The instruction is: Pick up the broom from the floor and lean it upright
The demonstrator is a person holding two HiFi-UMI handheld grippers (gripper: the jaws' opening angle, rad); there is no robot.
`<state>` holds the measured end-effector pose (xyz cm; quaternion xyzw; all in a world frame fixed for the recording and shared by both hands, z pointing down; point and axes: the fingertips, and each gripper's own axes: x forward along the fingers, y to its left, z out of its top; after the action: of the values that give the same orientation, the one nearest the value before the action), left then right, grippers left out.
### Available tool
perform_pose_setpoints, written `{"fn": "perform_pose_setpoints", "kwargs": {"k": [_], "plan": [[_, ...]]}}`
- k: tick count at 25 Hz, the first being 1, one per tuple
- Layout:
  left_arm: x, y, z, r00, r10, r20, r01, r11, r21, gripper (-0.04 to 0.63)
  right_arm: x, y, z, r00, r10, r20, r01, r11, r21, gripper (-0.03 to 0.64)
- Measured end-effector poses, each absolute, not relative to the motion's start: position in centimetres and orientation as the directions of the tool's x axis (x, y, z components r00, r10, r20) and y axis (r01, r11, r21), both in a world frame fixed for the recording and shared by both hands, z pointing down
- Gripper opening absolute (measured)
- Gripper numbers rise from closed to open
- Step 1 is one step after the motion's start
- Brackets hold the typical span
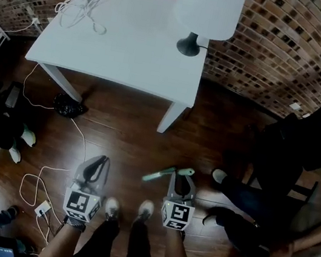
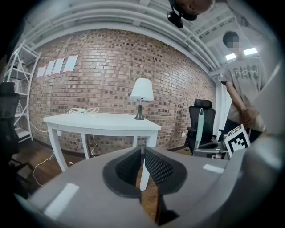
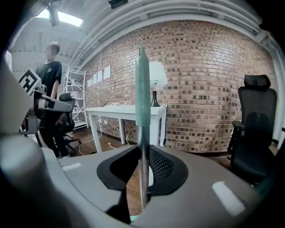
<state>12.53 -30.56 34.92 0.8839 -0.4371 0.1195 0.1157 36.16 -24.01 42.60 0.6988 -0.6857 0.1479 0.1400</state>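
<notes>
My right gripper [image 1: 181, 179] is shut on the broom handle [image 1: 158, 174], a thin shaft with a pale green grip. In the right gripper view the handle [image 3: 142, 89] stands upright between the pads [image 3: 158, 162] and rises well above them. The broom's head is hidden below. In the left gripper view the same handle [image 2: 200, 127] shows upright at the right, beside the right gripper's marker cube [image 2: 237, 139]. My left gripper [image 1: 98, 168] hangs to the left of the broom, apart from it. Its jaws [image 2: 142, 153] meet with nothing between them.
A white table [image 1: 132, 46] with a lamp [image 1: 206, 10] and a coil of cable stands ahead against the brick wall [image 1: 297, 50]. White cables [image 1: 40, 183] trail on the wooden floor at the left. A seated person [image 1: 256, 215] and a black office chair [image 3: 254, 129] are at the right.
</notes>
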Motion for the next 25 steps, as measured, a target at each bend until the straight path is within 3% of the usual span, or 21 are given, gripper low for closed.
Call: {"fn": "perform_pose_setpoints", "kwargs": {"k": [12, 25], "plan": [[13.1, -32.3, 41.6, 0.562, -0.752, 0.345, -0.817, -0.569, 0.091, 0.023, 37.8, -31.4, 51.9, 0.023, -0.923, 0.385, -0.999, -0.031, -0.015, 0.087], [14.2, -32.9, 44.7, 0.57, -0.725, 0.386, -0.806, -0.584, 0.093, 0.023, 39.3, -38.1, 55.3, 0.008, -0.937, 0.349, -0.999, -0.021, -0.034, 0.089]]}}
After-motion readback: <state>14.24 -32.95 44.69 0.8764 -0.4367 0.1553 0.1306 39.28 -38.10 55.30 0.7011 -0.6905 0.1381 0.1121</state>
